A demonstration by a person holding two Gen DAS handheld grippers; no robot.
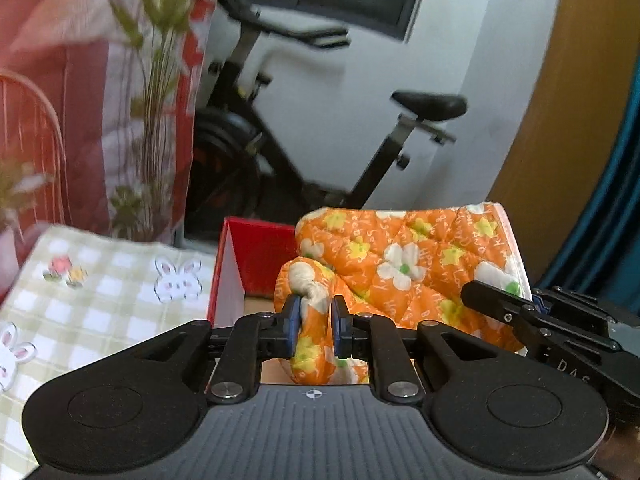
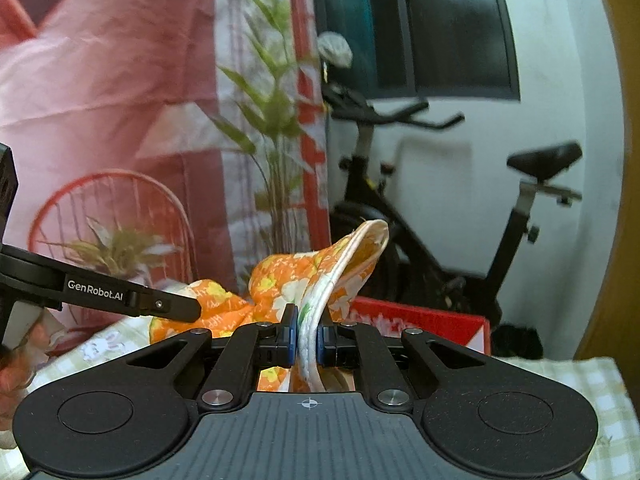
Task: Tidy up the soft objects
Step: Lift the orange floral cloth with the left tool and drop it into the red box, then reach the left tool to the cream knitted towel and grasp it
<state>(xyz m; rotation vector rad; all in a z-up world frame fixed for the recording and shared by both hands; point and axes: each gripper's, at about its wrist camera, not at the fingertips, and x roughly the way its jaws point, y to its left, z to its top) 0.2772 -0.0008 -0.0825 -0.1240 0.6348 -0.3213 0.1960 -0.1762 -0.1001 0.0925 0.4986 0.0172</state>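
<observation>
An orange quilted oven mitt [image 1: 404, 264] with white and yellow flowers hangs in the air between both grippers, above a red box [image 1: 256, 256]. My left gripper [image 1: 314, 320] is shut on the mitt's bunched thumb end. In the left wrist view the right gripper [image 1: 532, 312] grips the mitt's far right edge. In the right wrist view my right gripper [image 2: 308, 338] is shut on the mitt's [image 2: 296, 280] white-trimmed cuff, which curls up above the blue pads. The left gripper's finger [image 2: 168, 304] reaches in from the left onto the mitt.
A green-checked tablecloth [image 1: 104, 304] with bunny prints covers the table at the left. The red box [image 2: 424, 320] stands open behind the mitt. Beyond are an exercise bike [image 1: 320, 148], a tall plant [image 1: 156, 120], a red wire chair [image 2: 112, 216] and a pink curtain [image 2: 100, 80].
</observation>
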